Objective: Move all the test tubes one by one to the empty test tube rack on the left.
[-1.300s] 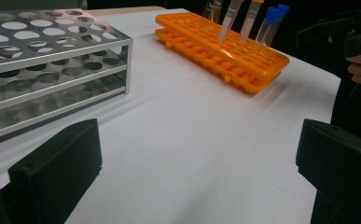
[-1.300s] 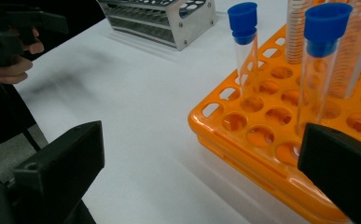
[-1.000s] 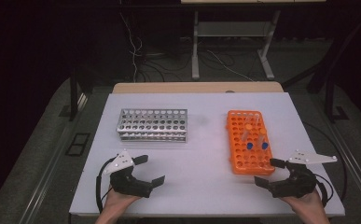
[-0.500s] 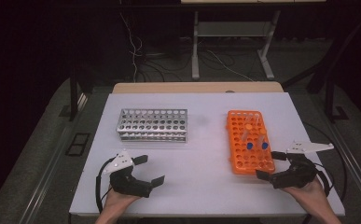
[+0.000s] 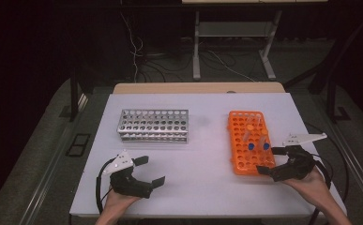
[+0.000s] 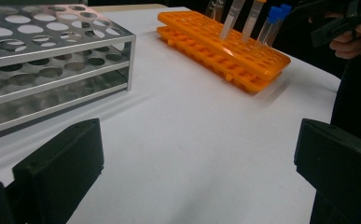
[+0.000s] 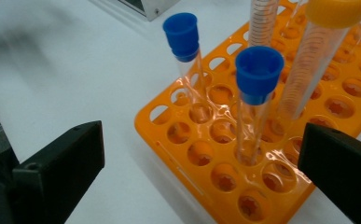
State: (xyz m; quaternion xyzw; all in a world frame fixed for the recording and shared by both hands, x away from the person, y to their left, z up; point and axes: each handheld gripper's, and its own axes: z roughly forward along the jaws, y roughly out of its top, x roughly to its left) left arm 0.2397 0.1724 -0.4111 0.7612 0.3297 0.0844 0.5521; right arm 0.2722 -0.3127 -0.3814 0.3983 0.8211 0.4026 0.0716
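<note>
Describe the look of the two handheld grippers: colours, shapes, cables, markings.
Both are black, two-jawed tools with blocky, square-ended jaws. The left gripper and the right gripper each carry a flat grey three-cornered plate on top, and a black cable loops from each. No markings can be read. The forearms show no sleeves.

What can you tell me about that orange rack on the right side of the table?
The orange rack looks like glossy plastic: two tiers, its top a grid of round holes. It lies flat on the white table, long side running away from the person. Four clear tubes stand in it, two blue-capped, at least one yellow-capped. The right gripper, jaws open, hovers at its near corner.
</note>
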